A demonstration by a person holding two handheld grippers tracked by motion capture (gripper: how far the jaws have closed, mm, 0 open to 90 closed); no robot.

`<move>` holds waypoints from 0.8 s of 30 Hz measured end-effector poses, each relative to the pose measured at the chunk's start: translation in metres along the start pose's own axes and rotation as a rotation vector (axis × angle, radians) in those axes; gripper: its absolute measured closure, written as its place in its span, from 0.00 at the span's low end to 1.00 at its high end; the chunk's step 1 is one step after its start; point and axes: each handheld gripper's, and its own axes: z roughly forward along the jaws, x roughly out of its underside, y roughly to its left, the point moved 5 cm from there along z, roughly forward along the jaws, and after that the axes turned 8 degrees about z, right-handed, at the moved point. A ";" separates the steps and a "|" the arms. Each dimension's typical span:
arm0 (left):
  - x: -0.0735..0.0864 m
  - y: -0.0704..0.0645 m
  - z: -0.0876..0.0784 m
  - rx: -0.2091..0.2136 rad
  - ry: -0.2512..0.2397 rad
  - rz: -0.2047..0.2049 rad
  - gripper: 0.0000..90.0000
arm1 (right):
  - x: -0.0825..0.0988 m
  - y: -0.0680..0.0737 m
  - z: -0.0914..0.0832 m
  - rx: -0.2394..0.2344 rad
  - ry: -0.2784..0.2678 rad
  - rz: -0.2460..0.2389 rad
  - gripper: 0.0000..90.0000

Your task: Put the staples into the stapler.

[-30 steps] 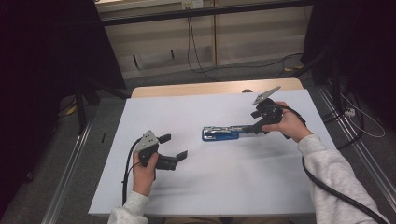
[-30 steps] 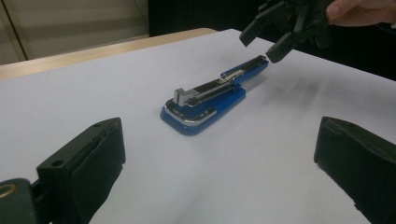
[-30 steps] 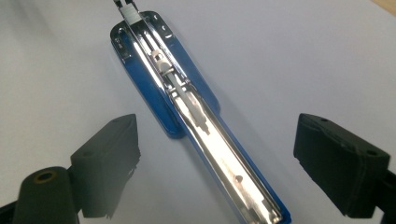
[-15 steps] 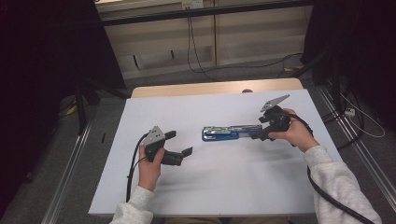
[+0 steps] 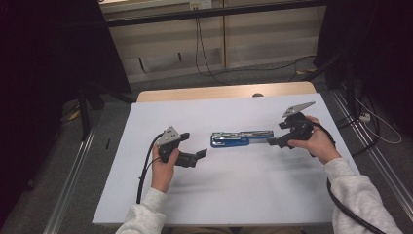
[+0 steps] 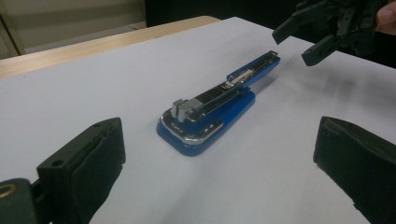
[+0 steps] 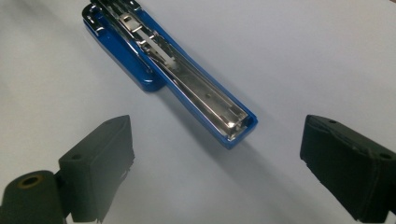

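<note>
Tabletop (image 5: 146, 195): white surface with a strip of bare wood along its far edge; it carries one object, a stapler.
Left gripper (image 5: 195, 157): held in the person's left hand toward the left edge of the tabletop, aimed at the near-left end of the stapler – well short of it. Its fingers (image 6: 88, 163) stand wide apart, nothing between them; in the left gripper view the stapler lies on the white surface beyond the gap.
Right gripper (image 5: 272, 142): held in the person's right hand toward the right edge, its tips just beside the stapler's right end. Its fingers (image 7: 100, 163) are spread wide and have just been opening; in the right gripper view the stapler's tip lies ahead of the gap, touching neither pad. The same gripper shows at the top right of the left gripper view (image 6: 306, 39), hovering just off the stapler's far tip.
Stapler (image 5: 238, 138): blue body with a bright metal magazine, lying flat near the middle of the tabletop, lengthwise between the left and right edges – between the two grippers, nearer the right one, gripped by neither.
</note>
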 end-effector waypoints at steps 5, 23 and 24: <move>0.000 0.004 0.007 -0.007 0.011 -0.001 0.03 | 0.001 -0.002 -0.006 0.013 -0.026 0.010 0.10; 0.001 0.020 0.023 -0.039 0.024 -0.038 0.03 | 0.014 -0.013 -0.015 0.031 -0.049 0.069 0.10; 0.001 0.021 0.025 -0.048 0.031 -0.039 0.03 | 0.014 -0.014 -0.015 0.034 -0.052 0.073 0.10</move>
